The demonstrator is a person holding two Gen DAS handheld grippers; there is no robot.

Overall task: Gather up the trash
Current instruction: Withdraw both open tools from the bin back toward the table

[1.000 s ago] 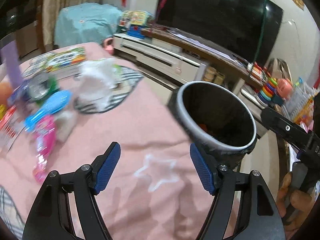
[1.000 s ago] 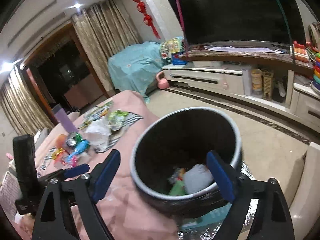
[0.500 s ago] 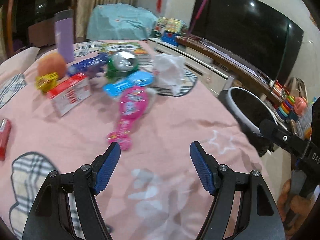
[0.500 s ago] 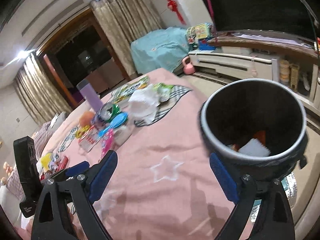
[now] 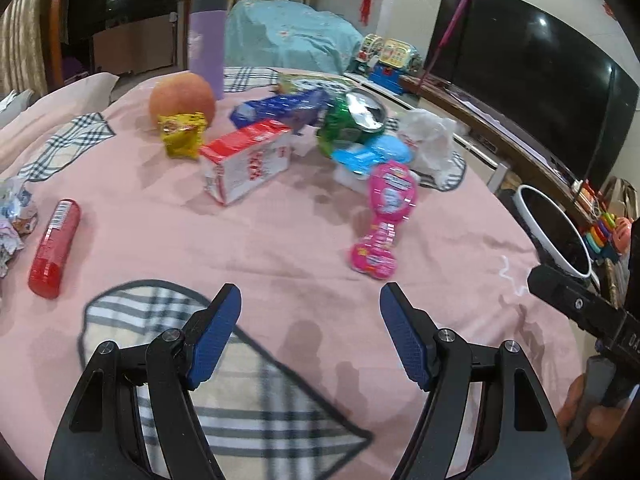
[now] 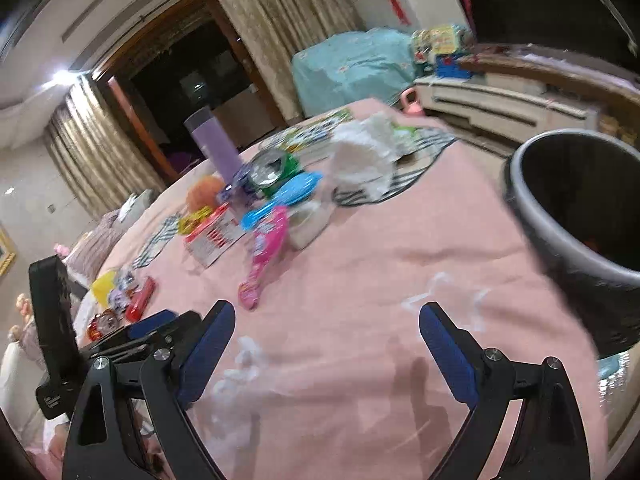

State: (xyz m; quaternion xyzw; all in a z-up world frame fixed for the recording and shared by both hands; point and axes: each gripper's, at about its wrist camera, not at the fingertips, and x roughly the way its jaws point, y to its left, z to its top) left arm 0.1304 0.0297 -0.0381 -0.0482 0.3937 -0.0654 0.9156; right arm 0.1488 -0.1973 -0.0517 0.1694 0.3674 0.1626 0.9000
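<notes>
- Trash lies scattered over the pink-clothed surface [image 5: 280, 240]: a red-and-white carton [image 5: 246, 160], a pink packet [image 5: 386, 216], a red tube [image 5: 54, 248], a yellow wrapper [image 5: 182, 136], a green can [image 5: 352, 124] and a white bag [image 5: 430, 142], most of it bunched toward the far side.
- The bin [image 6: 580, 232] sits just off the surface's right edge, its mouth open and facing up, so pieces can likely be dropped in with a short carry. Something reddish shows at its bottom; the rest is too dark to tell.
- The left gripper [image 5: 310, 332] hovers low over the cloth, jaws spread wide and holding nothing, aimed at the cluster. The pink packet is the nearest piece ahead of it, so I judge that the likeliest next pick.
- The right gripper [image 6: 326, 340] also has its jaws wide apart and empty, and hangs between the trash and the bin.
- An orange fruit [image 5: 182, 98] and a purple tumbler [image 5: 206, 44] stand behind the litter; these probably are not trash and should be left.
- The packet lies flat, so a pinch will need the jaws brought down close to the cloth.
</notes>
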